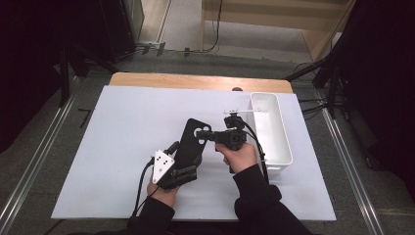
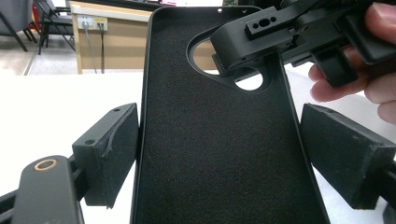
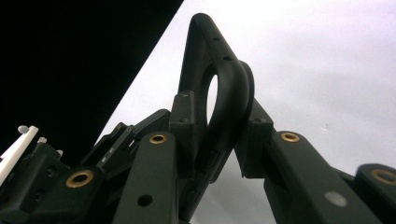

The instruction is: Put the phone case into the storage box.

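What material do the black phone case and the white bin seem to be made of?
Phone case: probably soft rubbery plastic with a felt-like lining; its inside looks matte and grainy. White bin: likely hard plastic; smooth thin walls with a faint sheen.

No text, label, brand or number is legible on anything here (markings too small)

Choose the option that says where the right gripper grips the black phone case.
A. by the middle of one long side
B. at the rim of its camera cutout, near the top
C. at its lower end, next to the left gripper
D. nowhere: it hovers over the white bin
B: in the right gripper view the right gripper has its pads pinched on the rim of the cutout in the phone case.
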`<state>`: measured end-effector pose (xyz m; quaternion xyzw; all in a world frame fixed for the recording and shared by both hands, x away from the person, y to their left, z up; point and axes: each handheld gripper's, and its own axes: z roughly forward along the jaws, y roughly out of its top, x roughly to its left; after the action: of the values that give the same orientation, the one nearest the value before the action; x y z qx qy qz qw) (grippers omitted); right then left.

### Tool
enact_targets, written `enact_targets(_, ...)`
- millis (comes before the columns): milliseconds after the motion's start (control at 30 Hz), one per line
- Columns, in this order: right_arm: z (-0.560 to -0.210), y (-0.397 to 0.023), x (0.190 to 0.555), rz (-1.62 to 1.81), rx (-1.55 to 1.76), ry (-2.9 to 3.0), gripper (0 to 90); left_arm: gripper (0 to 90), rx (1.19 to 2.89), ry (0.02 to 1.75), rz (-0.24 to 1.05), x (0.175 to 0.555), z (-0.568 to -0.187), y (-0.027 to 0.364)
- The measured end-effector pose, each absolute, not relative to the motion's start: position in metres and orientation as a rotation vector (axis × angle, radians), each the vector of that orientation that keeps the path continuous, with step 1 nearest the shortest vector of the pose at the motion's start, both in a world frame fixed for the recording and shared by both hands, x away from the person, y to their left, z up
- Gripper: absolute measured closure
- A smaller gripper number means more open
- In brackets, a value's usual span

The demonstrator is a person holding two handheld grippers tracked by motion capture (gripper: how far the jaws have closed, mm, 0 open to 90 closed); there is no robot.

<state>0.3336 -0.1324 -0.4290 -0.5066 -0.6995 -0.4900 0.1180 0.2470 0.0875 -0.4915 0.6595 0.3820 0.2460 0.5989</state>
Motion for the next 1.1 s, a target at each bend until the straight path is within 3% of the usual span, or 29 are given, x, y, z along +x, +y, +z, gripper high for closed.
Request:
enact_targets(800, -0.421, -0.133, 0.329, -1.443, -1.427, -2.001, 74.8, 12.5, 1.565, 0.863, 0.578, 0.247, -0.487, 0.088)
enact_targets(933, -0.42, -0.132, 0.328, -1.445, -1.426, -2.014, 75.2, 9.5, 1.623, 0.9, 0.54, 0.251, -0.482, 0.088)
enact_targets(1000, -0.419, -0.132, 0.328, -1.459, -1.422, -2.026, 75.3, 1.2, 1.634, 0.914, 0.54, 0.253, -0.48, 0.088)
enact_targets(1100, -0.418, -0.133, 0.327, -1.466, -1.428, -2.035, 75.3, 1.2, 1.638, 0.92, 0.529, 0.255, -0.478, 0.09)
